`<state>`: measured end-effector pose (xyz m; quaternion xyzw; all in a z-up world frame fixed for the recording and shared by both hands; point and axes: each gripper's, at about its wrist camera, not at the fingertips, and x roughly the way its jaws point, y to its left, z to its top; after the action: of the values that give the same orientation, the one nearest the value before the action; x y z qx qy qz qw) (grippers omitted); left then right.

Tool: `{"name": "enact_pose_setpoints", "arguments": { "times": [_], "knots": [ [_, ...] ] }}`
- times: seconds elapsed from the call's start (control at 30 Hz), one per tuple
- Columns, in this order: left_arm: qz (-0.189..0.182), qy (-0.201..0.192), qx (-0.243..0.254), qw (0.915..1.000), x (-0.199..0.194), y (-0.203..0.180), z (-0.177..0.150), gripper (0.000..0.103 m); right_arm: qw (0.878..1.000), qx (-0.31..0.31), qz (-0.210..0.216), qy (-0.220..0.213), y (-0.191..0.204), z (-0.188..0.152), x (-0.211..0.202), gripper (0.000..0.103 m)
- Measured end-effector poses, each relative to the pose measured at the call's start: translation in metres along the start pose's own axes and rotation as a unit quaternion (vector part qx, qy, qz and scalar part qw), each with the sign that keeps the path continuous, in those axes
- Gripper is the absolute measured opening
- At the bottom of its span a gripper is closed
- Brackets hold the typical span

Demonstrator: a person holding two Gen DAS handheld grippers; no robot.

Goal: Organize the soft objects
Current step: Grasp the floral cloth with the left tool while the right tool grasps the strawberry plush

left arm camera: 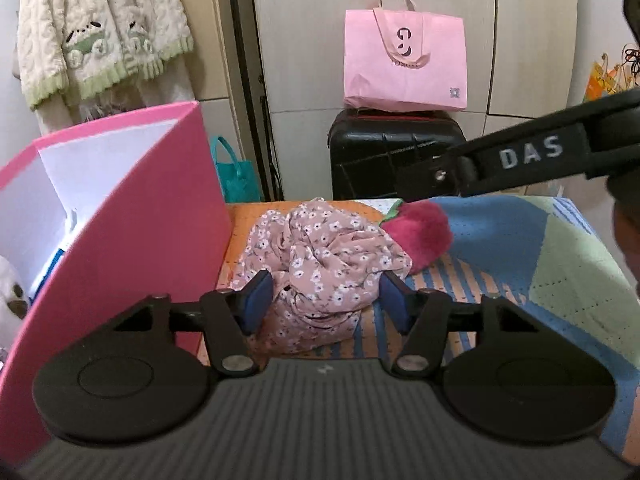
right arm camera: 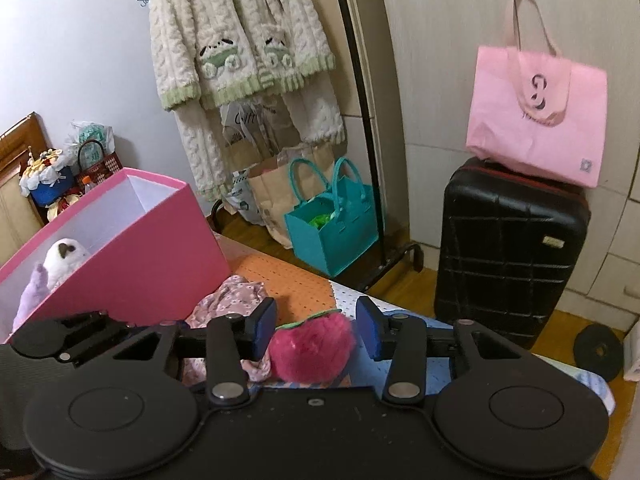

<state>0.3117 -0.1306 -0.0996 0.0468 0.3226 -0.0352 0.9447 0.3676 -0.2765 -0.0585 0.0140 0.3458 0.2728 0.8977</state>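
While we look along the left gripper [left arm camera: 326, 300], its blue pads stand on both sides of the crumpled floral cloth [left arm camera: 320, 264] and seem to touch it; whether they really press it, we cannot tell. Our right gripper [right arm camera: 316, 328] has the magenta plush strawberry [right arm camera: 312, 350] between its pads, with a small gap on the right side. Both soft things lie on the knitted blanket [left arm camera: 560, 264], beside the pink box [right arm camera: 160, 256] with plush toys inside.
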Motion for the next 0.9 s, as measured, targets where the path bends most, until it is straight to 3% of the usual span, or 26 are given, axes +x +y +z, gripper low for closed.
{"name": "enact_pose_setpoints", "arguments": {
  "times": [0.3, 0.57, 0.63, 0.77, 0.9],
  "knots": [
    [0.014, 0.031, -0.01, 0.9994, 0.018, 0.002, -0.001, 0.061, 0.999, 0.014, 0.014, 0.035, -0.007, -0.005, 0.026, 0.05],
    [0.011, 0.024, -0.007, 0.9996, 0.022, 0.002, -0.001, 0.063, 0.997, 0.024, 0.042, 0.056, -0.01, -0.016, 0.034, 0.052],
    [-0.001, 0.026, -0.009, 0.9996, 0.021, 0.003, -0.002, 0.055, 0.997, 0.024, 0.041, 0.055, -0.008, -0.02, 0.032, 0.045],
    [-0.012, 0.032, -0.018, 0.9992, 0.019, 0.007, 0.002, 0.023, 0.999, 0.013, 0.024, 0.038, -0.005, -0.023, 0.017, 0.042],
    [-0.022, 0.026, -0.039, 0.9987, 0.016, 0.011, 0.001, 0.016, 0.999, 0.008, 0.012, 0.031, -0.005, -0.028, 0.009, 0.042]
  ]
}}
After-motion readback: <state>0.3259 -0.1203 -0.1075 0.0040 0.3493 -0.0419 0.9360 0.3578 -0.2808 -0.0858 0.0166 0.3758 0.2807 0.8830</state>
